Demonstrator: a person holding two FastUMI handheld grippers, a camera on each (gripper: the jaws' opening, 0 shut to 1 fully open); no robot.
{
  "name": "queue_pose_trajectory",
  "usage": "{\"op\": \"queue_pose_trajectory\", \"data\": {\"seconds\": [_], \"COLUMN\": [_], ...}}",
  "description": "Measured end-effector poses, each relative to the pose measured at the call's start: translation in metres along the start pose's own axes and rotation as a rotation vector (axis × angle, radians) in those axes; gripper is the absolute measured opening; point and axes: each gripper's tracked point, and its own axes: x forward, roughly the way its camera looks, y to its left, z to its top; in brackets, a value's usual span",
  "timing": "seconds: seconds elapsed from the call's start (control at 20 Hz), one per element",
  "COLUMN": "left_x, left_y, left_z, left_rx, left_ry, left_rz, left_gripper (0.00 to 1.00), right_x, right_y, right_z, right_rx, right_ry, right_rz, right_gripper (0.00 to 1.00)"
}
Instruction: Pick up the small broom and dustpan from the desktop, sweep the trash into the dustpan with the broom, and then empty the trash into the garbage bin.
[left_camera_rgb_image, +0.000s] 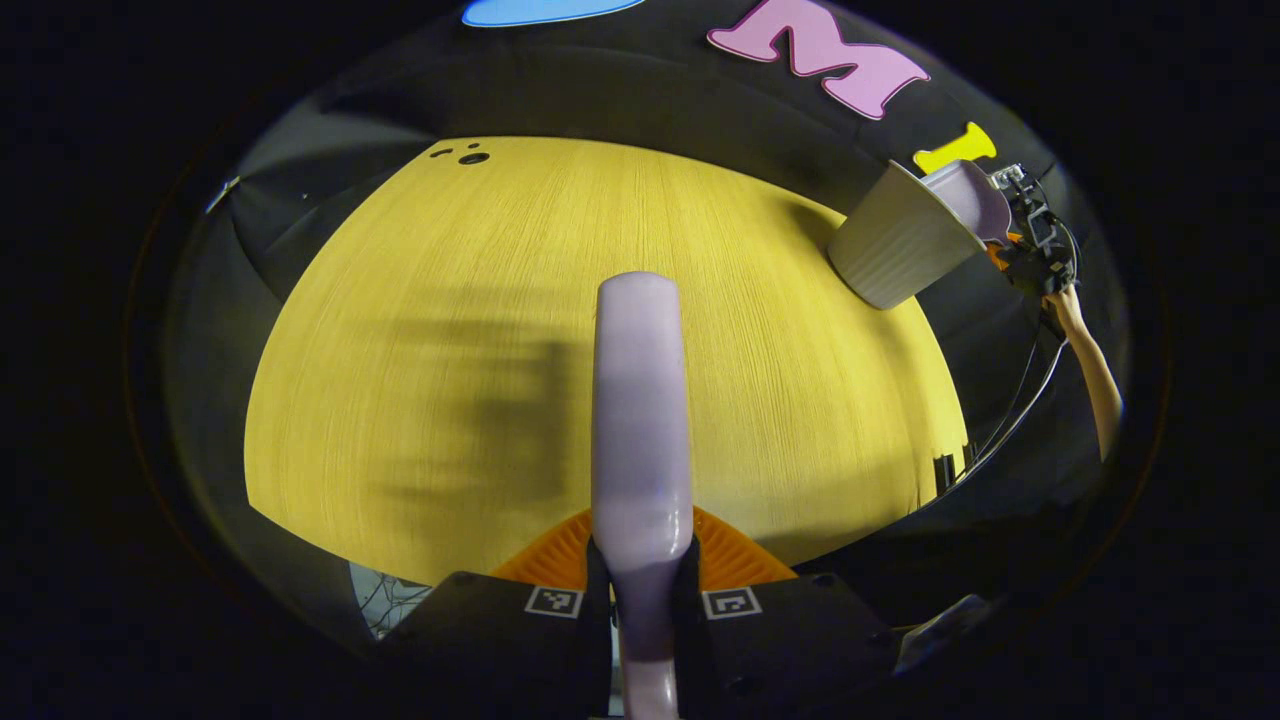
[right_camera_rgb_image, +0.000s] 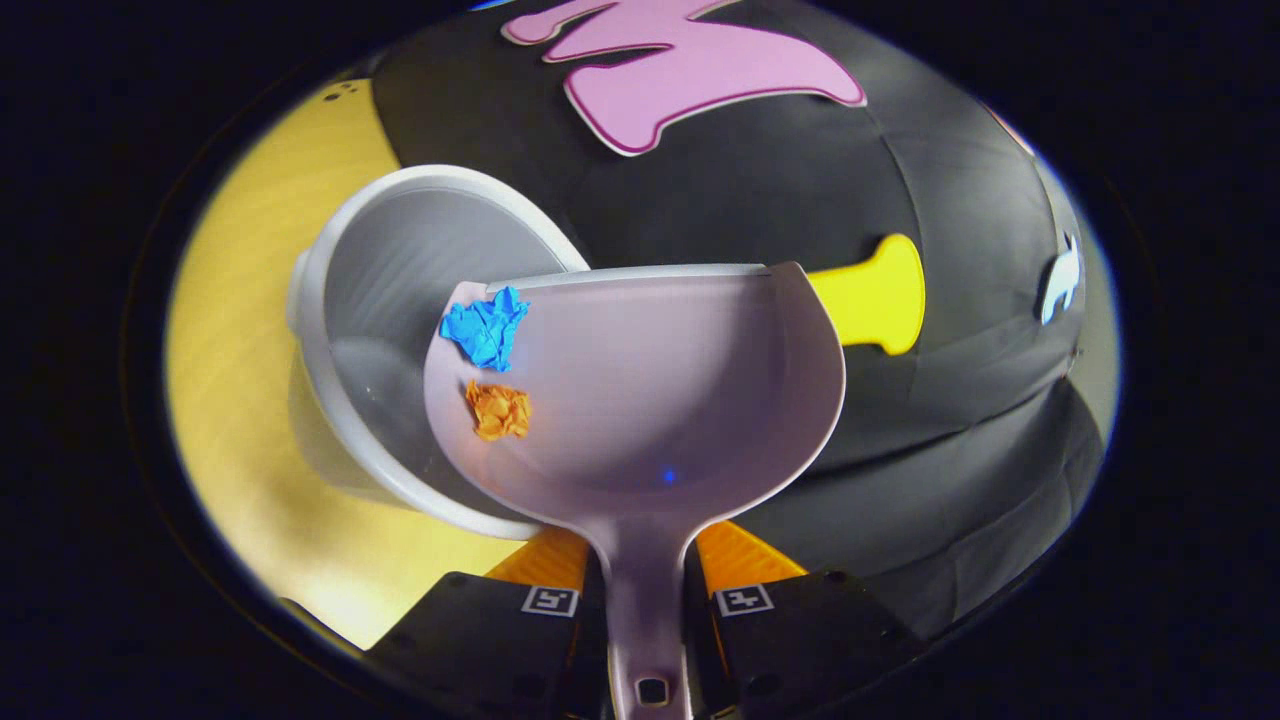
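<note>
In the left gripper view my left gripper (left_camera_rgb_image: 642, 585) is shut on the pale lilac broom (left_camera_rgb_image: 640, 410), which points out over the yellow desktop (left_camera_rgb_image: 450, 300). At the far right stands the white ribbed garbage bin (left_camera_rgb_image: 895, 245), with the lilac dustpan (left_camera_rgb_image: 968, 195) tilted over its rim. In the right gripper view my right gripper (right_camera_rgb_image: 645, 590) is shut on the dustpan's handle (right_camera_rgb_image: 640, 590). The dustpan (right_camera_rgb_image: 660, 390) hangs over the open bin (right_camera_rgb_image: 400, 290), tipped to the left. A blue paper scrap (right_camera_rgb_image: 487, 328) and an orange paper scrap (right_camera_rgb_image: 499, 410) lie at its left edge.
Small dark holes (left_camera_rgb_image: 470, 156) mark the far left of the desktop. A person's forearm (left_camera_rgb_image: 1090, 370) and cables (left_camera_rgb_image: 1010, 420) hang past the table's right edge. The black cloth wall (right_camera_rgb_image: 850, 200) rises close behind the bin.
</note>
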Motion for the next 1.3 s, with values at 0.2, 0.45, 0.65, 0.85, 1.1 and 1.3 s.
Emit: {"op": "queue_pose_trajectory", "data": {"seconds": [0.2,0.45,0.65,0.85,1.1,1.3], "left_x": [0.001,0.005,0.006,0.009,0.013,0.013], "left_y": [-0.001,-0.011,-0.02,-0.022,-0.027,-0.029], "left_z": [-0.007,-0.019,-0.019,-0.02,-0.019,-0.016], "left_rx": [-0.006,-0.04,-0.077,-0.063,-0.065,-0.072], "left_ry": [0.009,0.02,0.014,0.013,0.001,-0.018], "left_rz": [0.007,-0.014,-0.041,-0.035,-0.035,-0.025], "left_gripper": [0.28,0.28,0.31,0.28,0.29,0.31], "right_x": [-0.002,-0.002,-0.004,-0.009,-0.008,-0.006], "right_y": [-0.009,-0.015,-0.013,-0.009,-0.008,-0.007], "right_z": [0.003,0.019,0.022,0.03,0.029,0.022], "right_rx": [-0.125,-0.271,-0.373,-0.446,-0.418,-0.29], "right_ry": [-0.043,-0.059,-0.063,-0.093,-0.081,-0.04], "right_rz": [-0.027,-0.037,-0.011,-0.026,-0.007,0.054], "right_gripper": [0.35,0.35,0.35,0.35,0.35,0.35]}}
